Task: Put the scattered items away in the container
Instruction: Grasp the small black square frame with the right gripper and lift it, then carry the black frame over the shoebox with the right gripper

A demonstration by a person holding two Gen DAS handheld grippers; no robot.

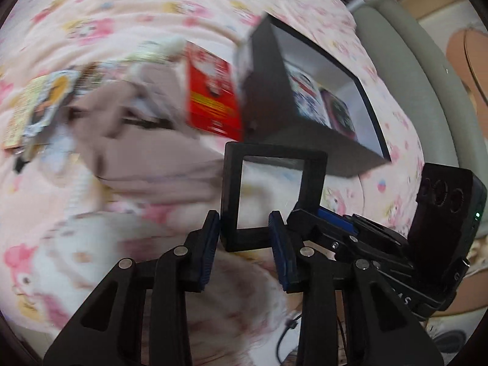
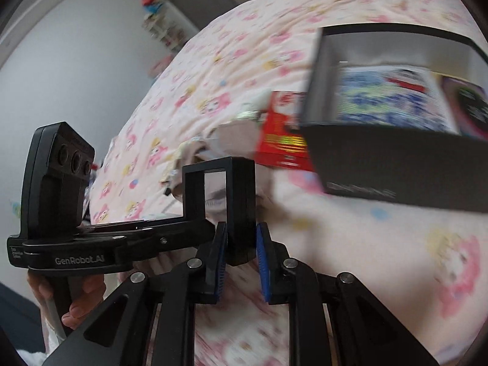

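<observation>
pretty blurry all over, so a lot here is hard to read. the loose stuff on the bedspread [image 1: 128, 3] is smeared: a beige cloth [image 1: 143, 128], a red packet [image 1: 213, 97] right against the outer wall of the black box [image 1: 274, 97], and some printed cards [image 1: 39, 103] toward the bedspread's left edge in the left wrist view, none of them legible. the box sits near the bedspread's right edge there and its far side is cut off in the right wrist view; inside it i can make out a blue and white packet [image 2: 384, 97] and a dark round-patterned thing [image 2: 469, 106], details lost to blur. the actual task piece, a black square frame [image 1: 271, 195] with a clear middle, is up off the bedspread just in front of the box. both tools have it: the left gripper [image 1: 245, 235] is pinching its lower edge, pads narrowly spread on either side, and the right gripper [image 2: 242, 247] is clamped on one side bar of it [image 2: 241, 210], jaws nearly together. a hand [image 2: 76, 302] shows under the left tool, mostly hidden.
</observation>
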